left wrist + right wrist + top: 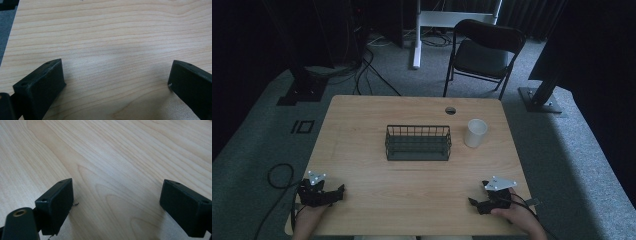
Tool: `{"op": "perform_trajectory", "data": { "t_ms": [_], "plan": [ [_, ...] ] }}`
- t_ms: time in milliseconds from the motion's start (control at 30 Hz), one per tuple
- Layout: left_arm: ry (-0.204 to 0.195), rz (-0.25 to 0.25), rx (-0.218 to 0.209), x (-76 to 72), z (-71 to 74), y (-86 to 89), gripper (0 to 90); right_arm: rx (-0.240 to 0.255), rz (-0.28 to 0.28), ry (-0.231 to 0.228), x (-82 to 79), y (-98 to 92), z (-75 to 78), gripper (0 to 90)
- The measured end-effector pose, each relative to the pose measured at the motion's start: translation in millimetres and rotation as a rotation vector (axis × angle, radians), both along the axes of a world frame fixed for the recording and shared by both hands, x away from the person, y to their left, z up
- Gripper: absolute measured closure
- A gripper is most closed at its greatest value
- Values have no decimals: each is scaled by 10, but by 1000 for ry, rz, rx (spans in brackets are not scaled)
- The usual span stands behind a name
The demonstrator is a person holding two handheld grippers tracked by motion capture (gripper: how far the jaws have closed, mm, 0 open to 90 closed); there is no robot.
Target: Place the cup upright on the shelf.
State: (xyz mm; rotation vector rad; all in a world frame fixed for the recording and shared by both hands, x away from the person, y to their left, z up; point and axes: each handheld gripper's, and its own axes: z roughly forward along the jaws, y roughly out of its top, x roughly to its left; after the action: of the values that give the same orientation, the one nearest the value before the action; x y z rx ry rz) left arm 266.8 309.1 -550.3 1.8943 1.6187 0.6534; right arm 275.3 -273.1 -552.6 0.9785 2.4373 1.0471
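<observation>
Here, your left claw [333,194] rests at the near left corner of the wooden worktop [412,107], held in your left hand [309,220], with its grey three-cornered plate [316,177] on top. In the left gripper view the claw [116,80] has its jaws spread wide, with nothing but bare wood grain between them. Your right claw [477,204] sits at the near right corner in your right hand [517,217], and its own grey plate [500,183] shows on top. In the right gripper view that claw [116,202] is likewise wide apart and holds nothing; only the worktop lies between the jaws.

Toward the middle of the worktop stands a dark wire basket [418,143], well apart from both claws. Just to its right, near but not touching, stands a white cup [475,133], upright with its mouth up. A small round hole [450,110] is set near the far edge of the worktop. Beyond that edge a black folding chair [484,52] stands on the grey carpet [257,145], and a black cable [279,175] loops on the floor at your left.
</observation>
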Motion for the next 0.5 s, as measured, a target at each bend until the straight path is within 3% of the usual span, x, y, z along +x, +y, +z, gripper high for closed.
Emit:
{"op": "perform_trajectory", "data": {
  "t_ms": [233,500],
  "plan": [
    [0,-1,0,0,0,0,7,12,-23,3,55,15,2,116],
    [0,-1,0,0,0,0,7,56,-101,-17,150,-11,19,116]
  ]
}}
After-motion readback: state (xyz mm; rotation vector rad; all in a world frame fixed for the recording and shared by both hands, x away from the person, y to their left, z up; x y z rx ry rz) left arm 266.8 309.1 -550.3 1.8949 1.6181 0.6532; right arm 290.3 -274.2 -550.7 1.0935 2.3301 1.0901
